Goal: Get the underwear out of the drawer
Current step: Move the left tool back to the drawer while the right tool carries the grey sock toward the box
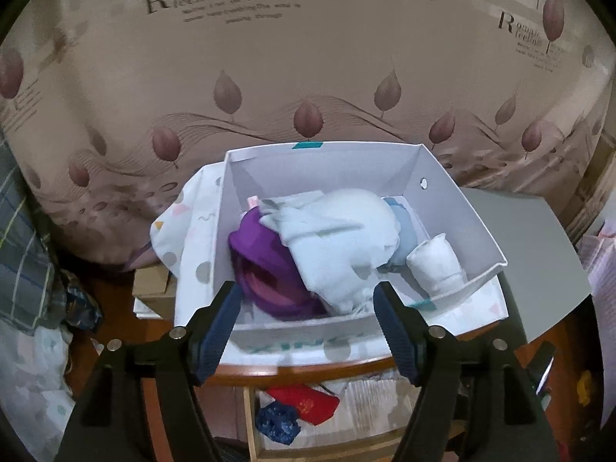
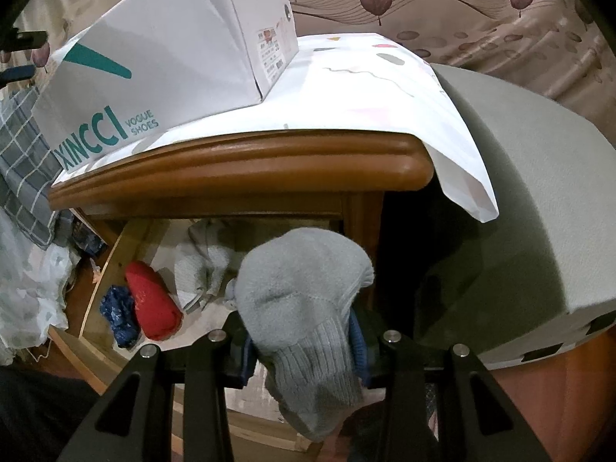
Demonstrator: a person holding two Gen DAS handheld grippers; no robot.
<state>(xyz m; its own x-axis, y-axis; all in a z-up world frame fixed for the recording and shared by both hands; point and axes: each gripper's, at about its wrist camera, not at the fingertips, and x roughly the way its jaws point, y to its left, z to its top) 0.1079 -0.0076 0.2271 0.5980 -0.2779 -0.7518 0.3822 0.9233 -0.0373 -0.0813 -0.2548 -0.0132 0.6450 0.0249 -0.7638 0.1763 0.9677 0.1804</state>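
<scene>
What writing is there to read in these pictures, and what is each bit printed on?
"XINCCI" in big teal letters, on the side of the white shoe box.
"VOGUE SHOES", small teal print beside it on the same box.
"love", on the patterned bedspread.
"Romantic feelings", twice on the bedspread; only the big R is clear, the rest partly blurred.
Sticker on the box end: too small to read.
Small lines under the bedspread headings: blurred.
</scene>
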